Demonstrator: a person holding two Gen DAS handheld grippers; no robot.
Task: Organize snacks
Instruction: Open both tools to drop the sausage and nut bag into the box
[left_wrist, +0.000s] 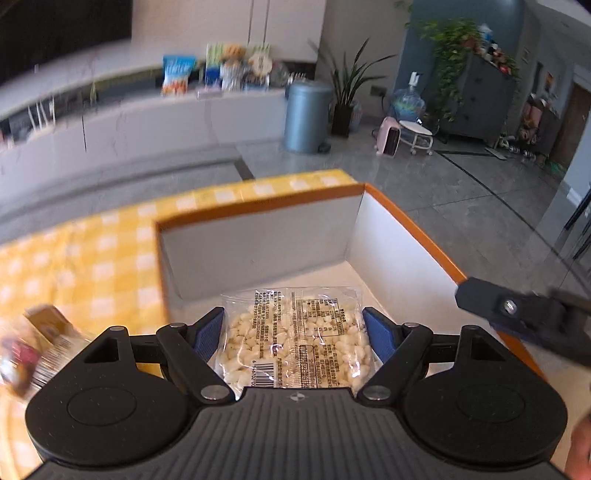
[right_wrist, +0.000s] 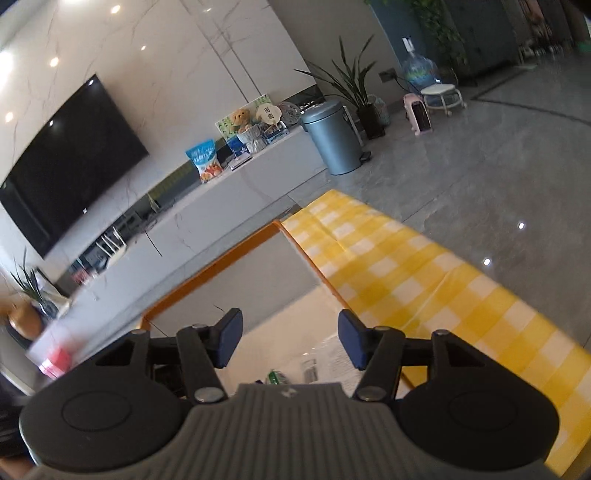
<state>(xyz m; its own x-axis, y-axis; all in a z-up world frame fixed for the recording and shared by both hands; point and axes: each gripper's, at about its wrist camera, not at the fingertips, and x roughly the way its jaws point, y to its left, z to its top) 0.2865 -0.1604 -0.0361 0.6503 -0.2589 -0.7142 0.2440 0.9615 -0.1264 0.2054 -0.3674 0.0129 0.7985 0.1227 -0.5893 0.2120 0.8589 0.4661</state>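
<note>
Right hand-held gripper (right_wrist: 290, 338) with jaws apart above orange-rimmed box (right_wrist: 207, 273), yellow checked tablecloth (right_wrist: 424, 280) beside it

Left hand-held gripper (left_wrist: 293, 332): black body; blue pads (left_wrist: 378, 334); silver screws.

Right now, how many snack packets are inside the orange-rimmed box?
1 for certain: a clear snack packet between the left gripper's pads, over the box floor. The right wrist view shows a packet below the open right gripper, possibly another.
</note>
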